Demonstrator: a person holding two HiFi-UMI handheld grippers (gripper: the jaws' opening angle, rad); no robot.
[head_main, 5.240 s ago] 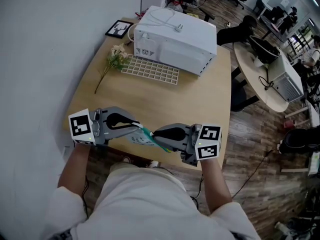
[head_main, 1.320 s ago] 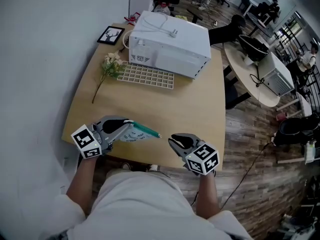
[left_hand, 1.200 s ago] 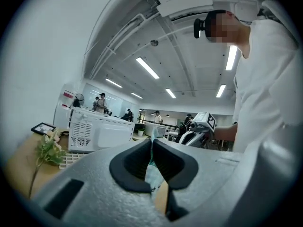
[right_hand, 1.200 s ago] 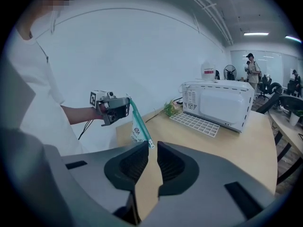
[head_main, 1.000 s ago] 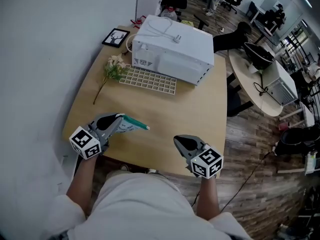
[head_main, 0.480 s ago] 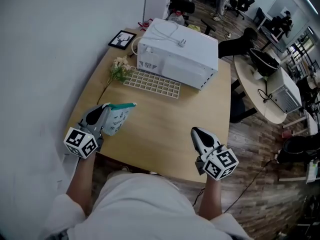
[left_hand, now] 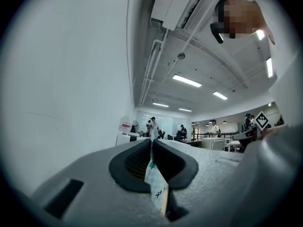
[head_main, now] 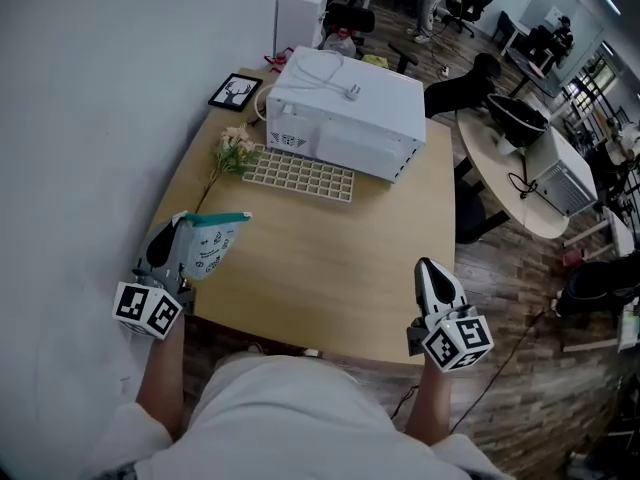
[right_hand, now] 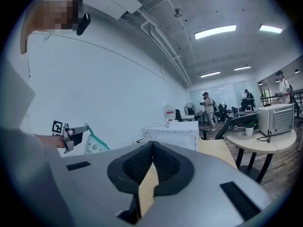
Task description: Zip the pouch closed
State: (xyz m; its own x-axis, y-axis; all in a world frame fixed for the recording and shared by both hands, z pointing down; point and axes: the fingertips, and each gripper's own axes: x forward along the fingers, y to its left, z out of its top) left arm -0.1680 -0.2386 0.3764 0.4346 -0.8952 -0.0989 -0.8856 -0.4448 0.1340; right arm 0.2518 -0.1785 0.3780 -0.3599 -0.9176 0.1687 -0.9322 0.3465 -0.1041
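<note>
The pouch (head_main: 208,245) is white with small print and a teal zip edge (head_main: 216,218) along its top. It hangs over the near left part of the wooden table (head_main: 330,268), and my left gripper (head_main: 180,230) is shut on its left end. In the left gripper view the pouch's thin edge (left_hand: 157,189) sits pinched between the dark pads (left_hand: 129,163). My right gripper (head_main: 427,265) is far off to the right, over the table's near right corner, shut with nothing in it. The right gripper view shows its jaws (right_hand: 152,144) together and the pouch (right_hand: 94,146) at far left.
A white box-shaped appliance (head_main: 345,118) stands at the back of the table. A white grid tray (head_main: 300,173) lies in front of it, a flower sprig (head_main: 232,148) and a small picture frame (head_main: 237,91) to its left. A round table (head_main: 520,158) stands to the right.
Both grippers have lifted and swung apart. The left one carried the pouch left and tipped it upright; the right one, shut on nothing, drew away to the right.
</note>
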